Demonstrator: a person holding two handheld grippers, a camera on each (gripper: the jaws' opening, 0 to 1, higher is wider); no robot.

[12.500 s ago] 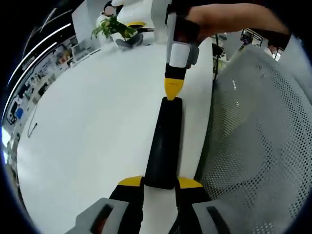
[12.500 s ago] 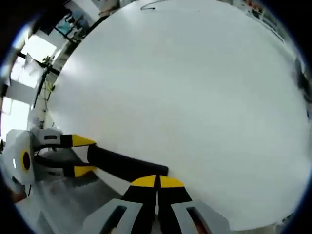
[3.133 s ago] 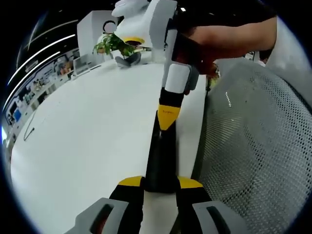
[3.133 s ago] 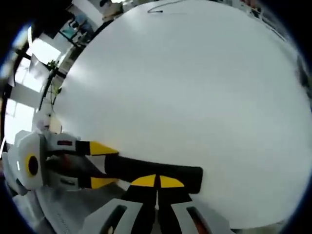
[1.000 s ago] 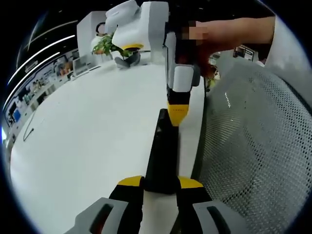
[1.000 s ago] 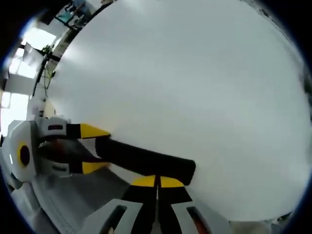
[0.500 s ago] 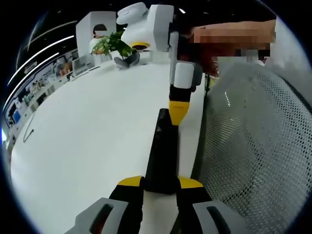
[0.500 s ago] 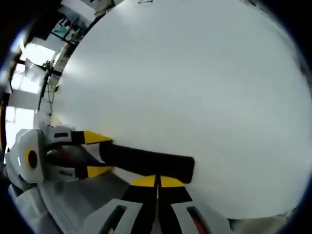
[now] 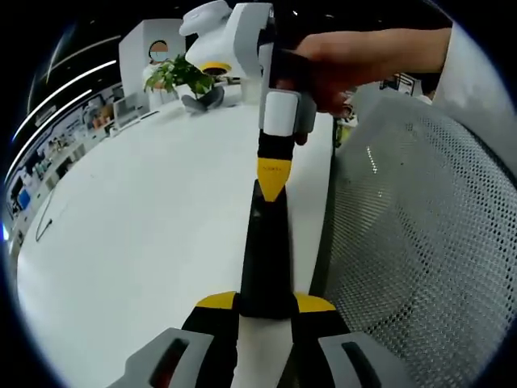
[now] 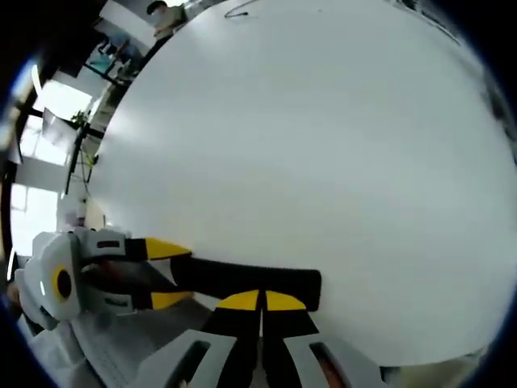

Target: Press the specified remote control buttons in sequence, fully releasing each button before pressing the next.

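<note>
- White table top [image 9: 145, 218] spreads wide before us, with a green plant [image 9: 174, 74] and shelving far off at its back edge in the left gripper view.
- Beside the table's near edge we see the grey mesh back of a chair [image 9: 412, 259].
- We see the black remote control [image 9: 265, 250] lying along that edge of the table, long and narrow, running away from our left gripper [image 9: 266, 302].
- Our left gripper has its yellow-tipped jaws set on either side of the near end of the remote, clamping it.
- In the left gripper view the right gripper [image 9: 273, 179] comes down from above in a hand [image 9: 355, 61], its yellow tip pressed together to a point and touching the top face of the remote near its far end.
- We cannot tell which button is under the tip; the face is too dark to read.
- In the right gripper view the right gripper [image 10: 260, 301] has its two yellow pads meeting with no gap, right over the remote control [image 10: 242, 279].
- There the left gripper [image 10: 166, 275] comes in from the left, its jaws either side of the remote's end.
- A thin dark cable [image 10: 237, 12] lies far across the table [image 10: 323, 145].
</note>
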